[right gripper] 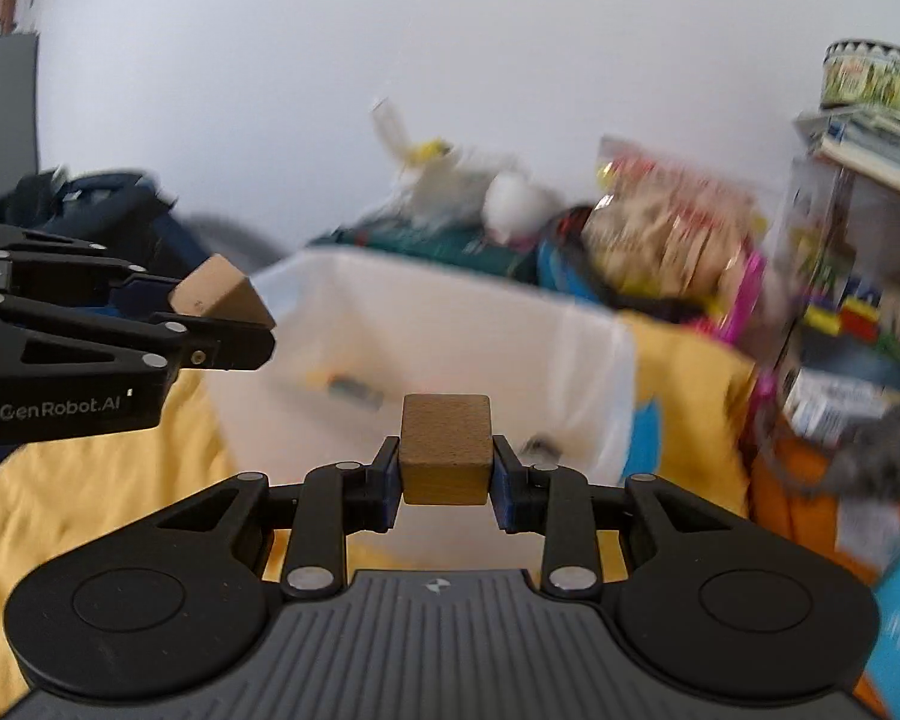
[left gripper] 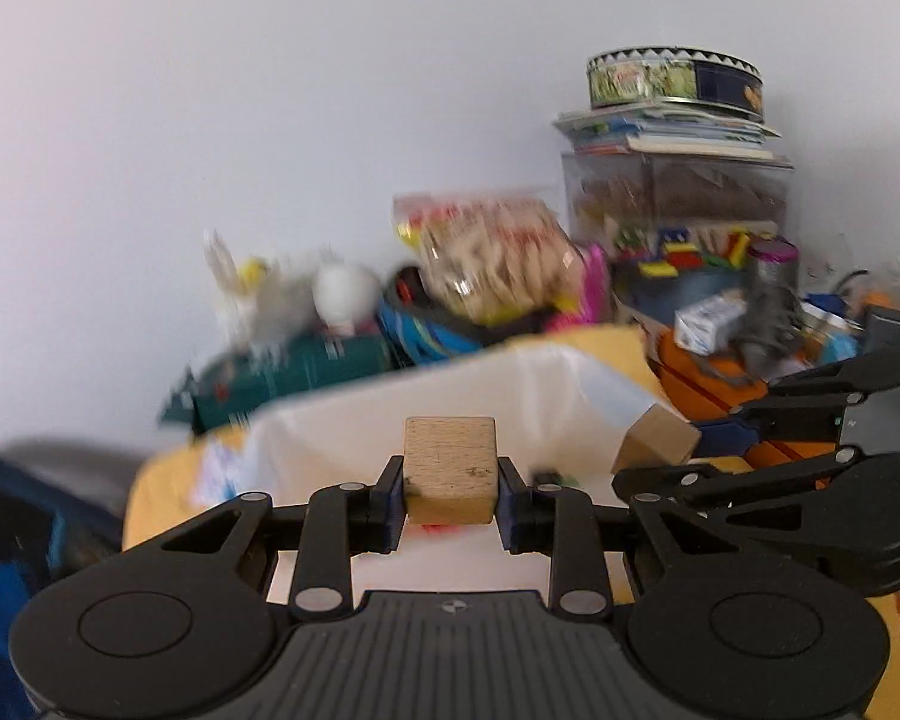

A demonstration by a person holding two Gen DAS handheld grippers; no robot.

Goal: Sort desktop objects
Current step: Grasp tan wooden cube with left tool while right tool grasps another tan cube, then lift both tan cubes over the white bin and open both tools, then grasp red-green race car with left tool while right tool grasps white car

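Item: two wooden cubes, both in transit. We hold one cube [left gripper: 450, 471] pinched in the left tool [left gripper: 450, 495], pads pressed on its two side faces. We hold a second cube [right gripper: 446, 450] pinched the same way in the right tool [right gripper: 446, 474]. Both cubes hang clear of the yellow cloth [right gripper: 90, 480], near the front of the bin [right gripper: 450, 324].

Progress, as we judge it: the pick of this pair is done; the drop is not. Neither cube is inside the bin yet. Each sits just short of its near rim.

Container 1: white bin, open top, on the yellow cloth. Contents: a few small dark and coloured pieces lie on its floor, too blurred for us to name. Most of the floor looks bare.

Container 2: clear box [left gripper: 678, 192], far right. Contents: brown material, not identifiable. On its lid: a stack of books [left gripper: 666, 132], then a round tin [left gripper: 675, 81].

Unsorted, far side: a snack bag [left gripper: 492, 258], a white plush toy [left gripper: 306, 294], coloured blocks [left gripper: 684, 252], a small carton [left gripper: 708, 321]. We judge much remains.
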